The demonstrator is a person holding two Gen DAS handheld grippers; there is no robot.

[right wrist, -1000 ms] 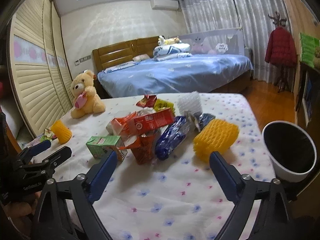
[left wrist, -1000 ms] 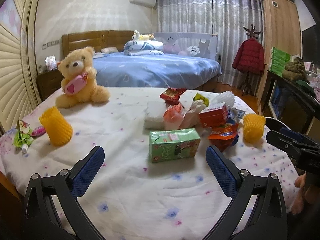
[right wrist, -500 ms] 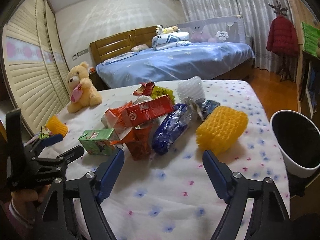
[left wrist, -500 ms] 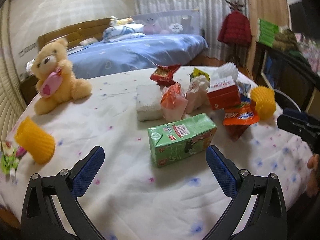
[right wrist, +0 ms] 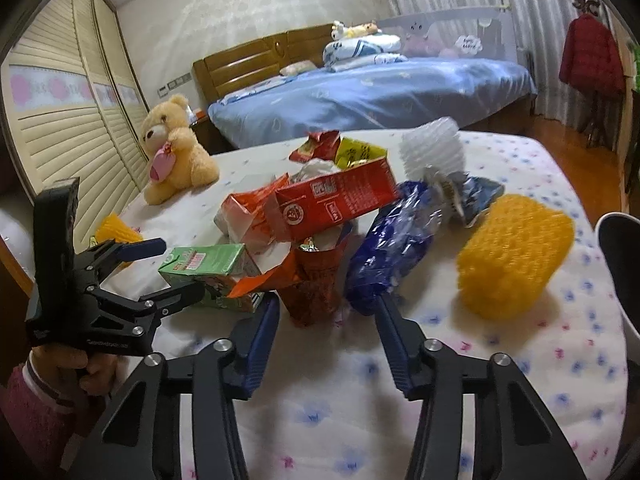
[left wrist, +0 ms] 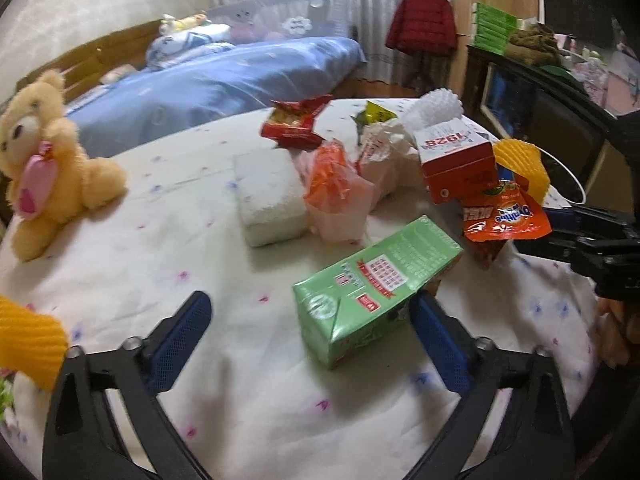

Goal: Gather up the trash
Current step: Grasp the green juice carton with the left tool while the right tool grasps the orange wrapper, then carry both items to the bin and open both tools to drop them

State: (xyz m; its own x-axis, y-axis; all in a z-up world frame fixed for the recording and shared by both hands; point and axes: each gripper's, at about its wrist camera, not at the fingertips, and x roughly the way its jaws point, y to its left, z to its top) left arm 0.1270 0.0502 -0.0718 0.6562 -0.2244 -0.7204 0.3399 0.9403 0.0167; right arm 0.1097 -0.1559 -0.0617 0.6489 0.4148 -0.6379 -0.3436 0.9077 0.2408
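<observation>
A pile of trash lies on the flowered tablecloth. A green carton [left wrist: 372, 288] lies nearest my left gripper [left wrist: 310, 328], which is open with the carton's near end between its fingers, right finger close beside it. The carton also shows in the right wrist view [right wrist: 204, 266]. My right gripper [right wrist: 326, 320] is open, its fingers narrower than before, just in front of an orange-red snack bag [right wrist: 316, 280]. Behind are a red carton [right wrist: 332, 204], a blue wrapper [right wrist: 392, 252] and a yellow foam net [right wrist: 516, 256].
A teddy bear [left wrist: 40, 168] sits at the far left of the table. A white foam block [left wrist: 268, 196] and a plastic bag [left wrist: 336, 192] lie mid-table. Another yellow foam net [left wrist: 28, 340] is at the left edge. A white bin [right wrist: 620, 272] stands beyond the right edge.
My left gripper has moved forward and down to the green carton. My right gripper has moved in toward the orange-red snack bag and its fingers have narrowed.
</observation>
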